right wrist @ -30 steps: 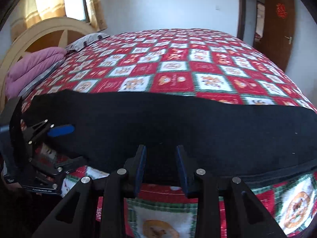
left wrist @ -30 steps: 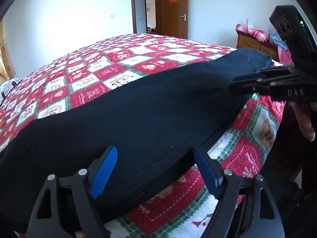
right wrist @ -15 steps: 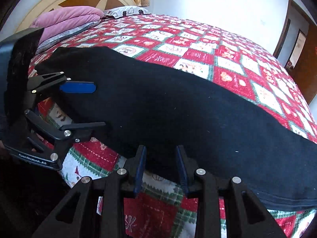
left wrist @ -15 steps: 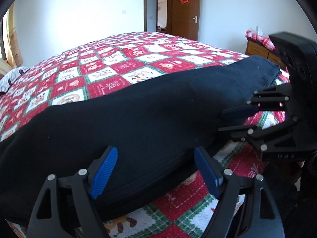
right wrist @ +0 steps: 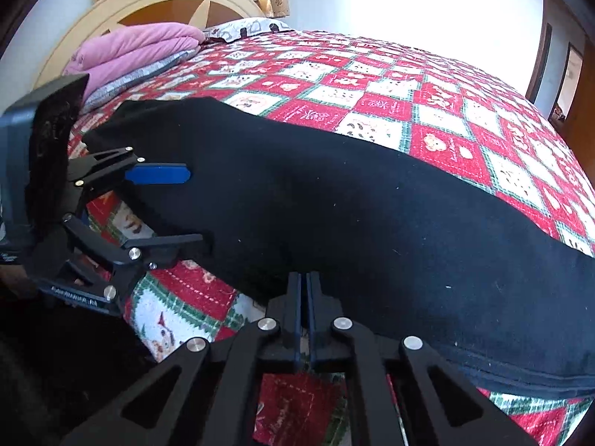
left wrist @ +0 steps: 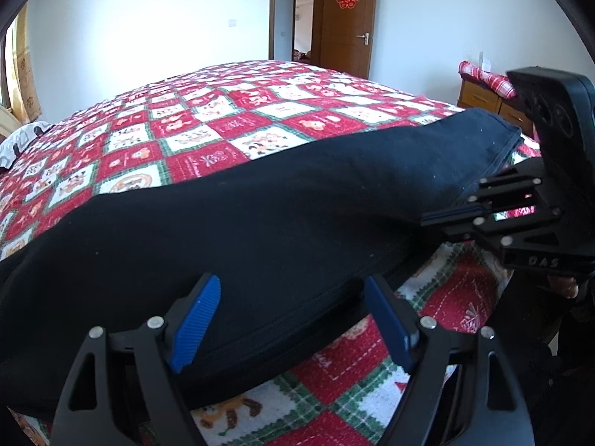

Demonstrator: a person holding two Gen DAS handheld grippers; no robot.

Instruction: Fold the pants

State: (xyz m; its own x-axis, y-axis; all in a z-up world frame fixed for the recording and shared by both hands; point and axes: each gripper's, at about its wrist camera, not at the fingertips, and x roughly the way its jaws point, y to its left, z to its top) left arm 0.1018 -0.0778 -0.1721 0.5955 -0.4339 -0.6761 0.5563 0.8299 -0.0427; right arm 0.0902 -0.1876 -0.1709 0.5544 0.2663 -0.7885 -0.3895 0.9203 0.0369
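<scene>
Right now I see the black pants (left wrist: 260,215) stretched lengthwise along the near edge of the bed (left wrist: 208,122), lying on its red, white and green patchwork quilt (right wrist: 438,111). They look doubled over lengthwise, with a seamed edge running along the near side.

My left claw (left wrist: 293,316) is spread wide, its blue-padded fingers (left wrist: 195,325) standing well apart on either side of the near edge of the pants. In the right wrist view the same claw (right wrist: 186,206) comes in from the left, one blue finger above the black cloth and one black finger below it, with a clear gap between them; nothing is pinched there.

My right claw (right wrist: 303,290) has its two fingers drawn together, with only a thin slit between them, at the near edge of the pants. The cloth rises dark just past the tips, and I read it as clamped on that edge. In the left wrist view the right claw (left wrist: 433,219) reaches in from the right, its fingers pressed together against the fabric near the far right end of the pants.

At the head of the bed, on the left of the right wrist view, a folded pink blanket (right wrist: 130,52) lies in front of a cream headboard (right wrist: 156,0). In the left wrist view a brown door (left wrist: 347,22) stands open in the far wall.
</scene>
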